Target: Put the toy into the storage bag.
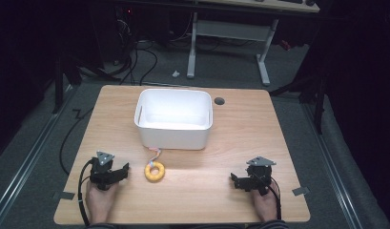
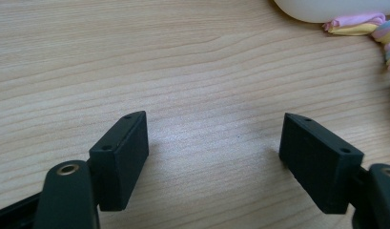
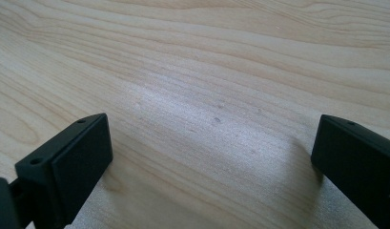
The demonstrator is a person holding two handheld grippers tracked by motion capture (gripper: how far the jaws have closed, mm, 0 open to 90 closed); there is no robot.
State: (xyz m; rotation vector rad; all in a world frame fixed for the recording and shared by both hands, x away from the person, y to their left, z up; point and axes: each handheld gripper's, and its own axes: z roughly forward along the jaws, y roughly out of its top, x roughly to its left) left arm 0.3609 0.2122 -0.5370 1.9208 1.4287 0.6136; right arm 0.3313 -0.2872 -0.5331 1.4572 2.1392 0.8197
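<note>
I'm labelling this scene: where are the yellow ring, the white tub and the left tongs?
yellow ring (image 1: 155,172), high view, its band
white tub (image 1: 172,135), high view, front wall
left tongs (image 1: 120,171), high view, between tips

Toy ring (image 1: 155,171): a yellow-orange ring, shaped like a small doughnut, lying flat on the wooden table.
Tail: a short twisted rope in pastel pink, yellow and blue (image 2: 359,25) runs from the ring toward the white bin (image 1: 173,119), its far end at the bin's near wall.
Place: just in front of the bin, between the two grippers, nearer the left one.
Contact: nothing grips it.
</note>
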